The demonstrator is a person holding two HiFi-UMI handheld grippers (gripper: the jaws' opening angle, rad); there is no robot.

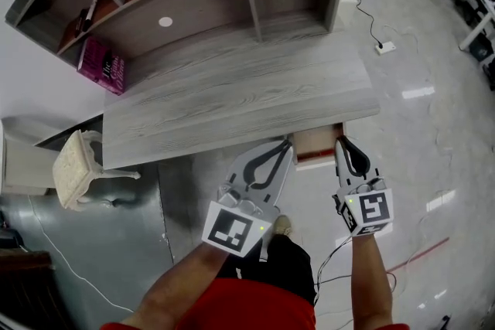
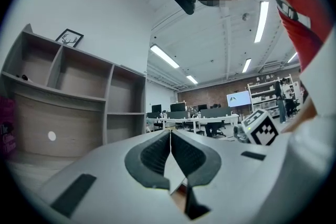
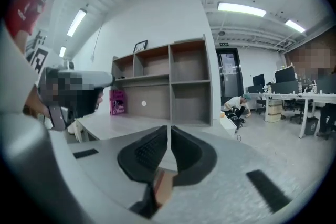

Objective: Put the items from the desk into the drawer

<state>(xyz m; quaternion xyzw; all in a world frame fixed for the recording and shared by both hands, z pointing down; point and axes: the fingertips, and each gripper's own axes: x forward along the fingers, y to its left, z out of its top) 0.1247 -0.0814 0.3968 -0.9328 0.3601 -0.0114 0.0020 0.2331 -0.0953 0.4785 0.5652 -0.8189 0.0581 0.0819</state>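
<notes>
The grey wooden desk point(image 1: 232, 100) carries a shelf unit at its back. A pink book point(image 1: 101, 66) stands at the desk's far left, and a small dark item point(image 1: 87, 14) lies on the left shelf. Under the desk's front edge a drawer point(image 1: 315, 143) stands pulled out a little, with a pale wood inside and a red front. My left gripper point(image 1: 287, 144) is shut and empty, its tips just left of the drawer. My right gripper point(image 1: 341, 141) is shut and empty at the drawer's right corner. Each gripper view shows closed jaws with nothing between them: left gripper point(image 2: 170, 132), right gripper point(image 3: 168, 127).
A white chair point(image 1: 76, 168) stands left of the desk. A power strip point(image 1: 385, 47) with its cable lies on the shiny floor to the right. A white round spot point(image 1: 165, 22) marks the shelf's back panel. The person's shoe point(image 1: 282, 226) is below the drawer.
</notes>
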